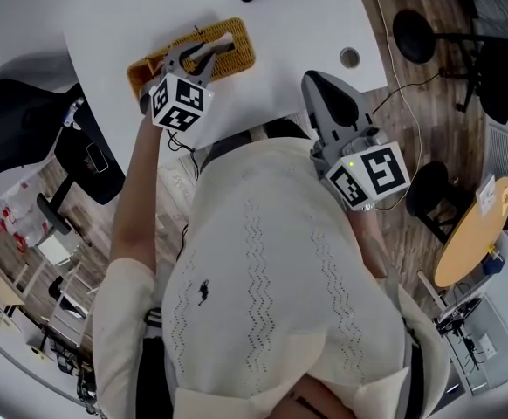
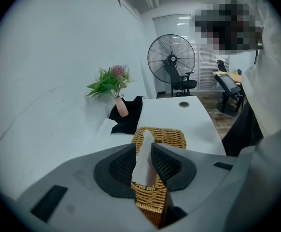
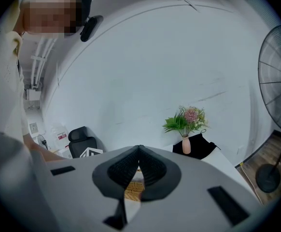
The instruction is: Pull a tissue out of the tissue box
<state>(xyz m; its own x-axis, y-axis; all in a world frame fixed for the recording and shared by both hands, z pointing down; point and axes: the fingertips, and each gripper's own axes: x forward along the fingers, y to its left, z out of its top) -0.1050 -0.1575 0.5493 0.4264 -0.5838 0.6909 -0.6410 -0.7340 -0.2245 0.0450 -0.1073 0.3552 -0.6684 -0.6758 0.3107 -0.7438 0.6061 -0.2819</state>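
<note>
Jaws of left gripper (image 2: 143,146) apart round tissue (image 2: 141,168), tissue box (image 2: 167,138) near table (image 2: 193,124) edge

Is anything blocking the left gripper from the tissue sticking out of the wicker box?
Nothing visible does: the tissue rises from the wicker box and stands between the open jaws of the left gripper.

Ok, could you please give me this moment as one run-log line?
left gripper: open around tissue, not pinched | tissue: sticking up from tissue box | right gripper: shut, empty
</note>
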